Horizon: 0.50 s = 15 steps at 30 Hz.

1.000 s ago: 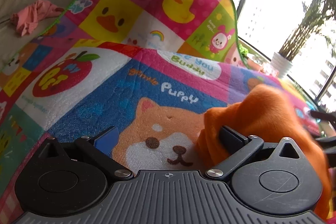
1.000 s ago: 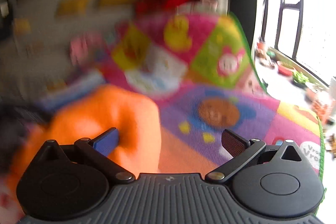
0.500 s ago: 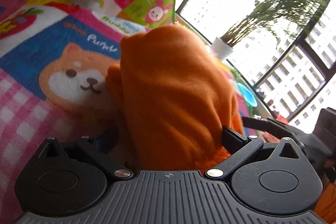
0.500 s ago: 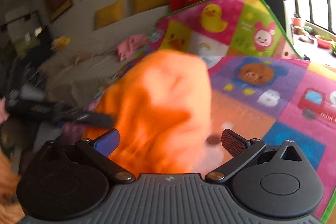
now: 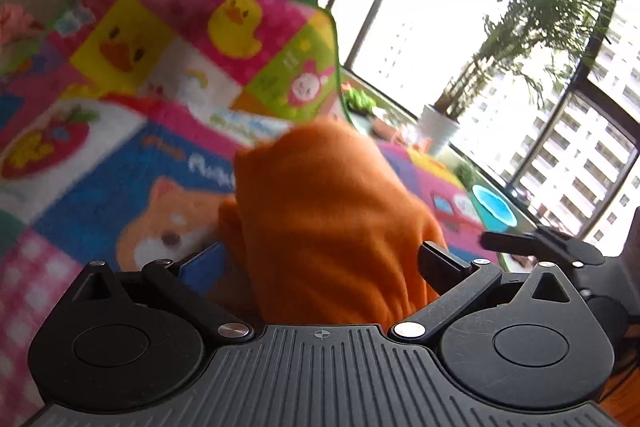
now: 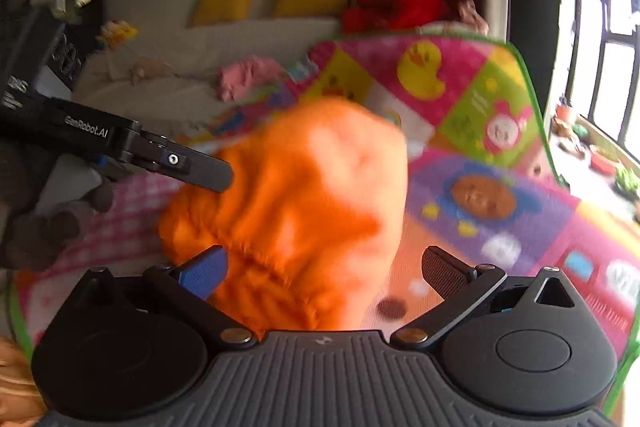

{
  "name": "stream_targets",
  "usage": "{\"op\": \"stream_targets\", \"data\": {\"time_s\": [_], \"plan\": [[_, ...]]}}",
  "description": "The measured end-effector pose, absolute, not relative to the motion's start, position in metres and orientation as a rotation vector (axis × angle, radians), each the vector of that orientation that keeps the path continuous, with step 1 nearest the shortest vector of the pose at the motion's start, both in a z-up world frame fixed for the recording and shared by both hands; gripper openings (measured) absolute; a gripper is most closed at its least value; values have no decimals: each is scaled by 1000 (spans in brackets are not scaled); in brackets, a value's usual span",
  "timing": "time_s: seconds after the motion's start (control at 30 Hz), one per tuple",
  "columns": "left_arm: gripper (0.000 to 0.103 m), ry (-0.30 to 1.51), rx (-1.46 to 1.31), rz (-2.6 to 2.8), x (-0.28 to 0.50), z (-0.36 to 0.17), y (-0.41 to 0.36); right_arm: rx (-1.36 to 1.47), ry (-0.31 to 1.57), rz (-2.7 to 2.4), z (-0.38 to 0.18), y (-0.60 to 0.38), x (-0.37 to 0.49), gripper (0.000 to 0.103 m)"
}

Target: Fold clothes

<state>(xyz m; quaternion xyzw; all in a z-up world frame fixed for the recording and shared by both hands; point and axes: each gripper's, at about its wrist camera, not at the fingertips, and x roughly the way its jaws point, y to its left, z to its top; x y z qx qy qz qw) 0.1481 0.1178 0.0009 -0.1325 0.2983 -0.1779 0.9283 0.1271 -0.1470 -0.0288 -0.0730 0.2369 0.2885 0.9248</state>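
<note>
Orange garment (image 5: 328, 215) between spread left gripper (image 5: 320, 263) fingers, mat (image 5: 100, 163) beneath.

"GenRobot.AI" in white on the black body of the left gripper (image 6: 188, 167), play mat (image 5: 120, 163) lettering too blurred to read

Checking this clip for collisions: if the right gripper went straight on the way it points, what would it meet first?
The orange garment. It bunches between the right gripper's open fingers and fills the path ahead. The play mat lies behind it; blur leaves depth unclear.
</note>
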Motion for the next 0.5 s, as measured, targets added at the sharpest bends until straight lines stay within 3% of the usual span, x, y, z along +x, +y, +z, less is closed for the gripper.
{"op": "stream_targets", "data": {"time_s": [0.2, 0.5], "plan": [[103, 601, -218, -262, 175, -1, 122, -2, 476, 448, -9, -154, 187, 103], [103, 639, -190, -204, 202, -22, 129, -63, 581, 405, -42, -130, 238, 103]]}}
